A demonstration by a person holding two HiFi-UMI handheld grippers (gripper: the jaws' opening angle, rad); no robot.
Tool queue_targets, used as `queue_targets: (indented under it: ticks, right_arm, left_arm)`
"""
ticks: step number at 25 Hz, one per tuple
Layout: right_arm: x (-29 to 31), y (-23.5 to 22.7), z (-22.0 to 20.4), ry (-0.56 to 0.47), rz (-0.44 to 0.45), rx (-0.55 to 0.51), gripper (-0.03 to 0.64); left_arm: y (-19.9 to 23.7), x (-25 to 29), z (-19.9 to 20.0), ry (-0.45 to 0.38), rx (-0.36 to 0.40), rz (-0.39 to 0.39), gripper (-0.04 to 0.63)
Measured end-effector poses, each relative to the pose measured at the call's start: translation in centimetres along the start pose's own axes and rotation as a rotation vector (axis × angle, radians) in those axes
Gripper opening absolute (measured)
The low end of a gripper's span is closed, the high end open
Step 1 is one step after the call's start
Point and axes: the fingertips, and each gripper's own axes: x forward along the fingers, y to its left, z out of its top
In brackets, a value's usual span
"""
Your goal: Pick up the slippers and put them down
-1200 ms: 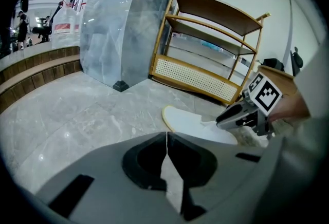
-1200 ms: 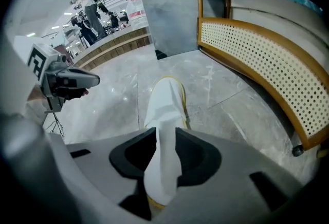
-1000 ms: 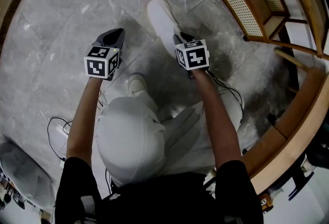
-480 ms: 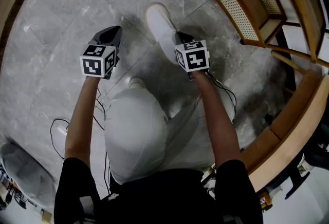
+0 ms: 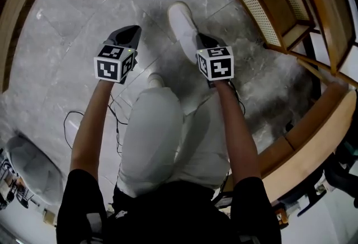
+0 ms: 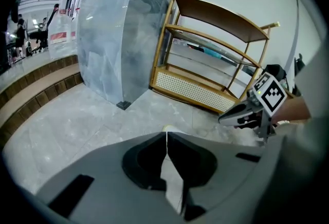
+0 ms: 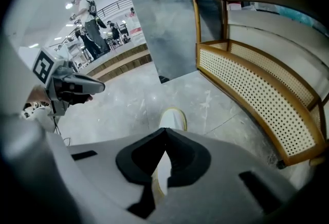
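Observation:
A white slipper (image 5: 180, 19) lies lengthwise just past my right gripper (image 5: 197, 40), sole side showing, over the grey marble floor. In the right gripper view its pale toe (image 7: 172, 117) sticks out beyond the jaw tips and its yellowish edge shows in the gap below them. The right gripper (image 7: 165, 130) has just been closing and is shut on that slipper. My left gripper (image 5: 133, 30) hangs level with it to the left. Its jaws (image 6: 166, 134) meet in a thin line with nothing plainly pinched. Only a pale sliver shows past the tips.
A wooden shelf rack with a perforated panel (image 5: 268, 8) curves along the right. A grey stone pillar (image 6: 123, 33) and brown steps (image 6: 36, 84) stand ahead. Cables (image 5: 72, 125) trail on the floor at left. The person's white shoe (image 5: 155, 79) is below the grippers.
Both grippers have risen and drifted slightly right in the head view, and the slipper came along with the right one. The person's knees sit lower in the frame.

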Motion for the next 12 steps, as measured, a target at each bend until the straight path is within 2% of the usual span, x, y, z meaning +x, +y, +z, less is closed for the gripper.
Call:
queue_targets:
  ticks: [7, 12]
  right_arm:
    - [-7.2, 1.6, 2.5, -0.022, 0.023, 0.041, -0.002]
    - [-13.1, 1.6, 3.9, -0.032, -0.008, 0.084, -0.002]
  left_arm:
    - [-3.0, -5.6, 4.1, 0.074, 0.033, -0.041, 0.008]
    - [-5.8, -9.3, 8.9, 0.039, 0.022, -0.077, 0.008]
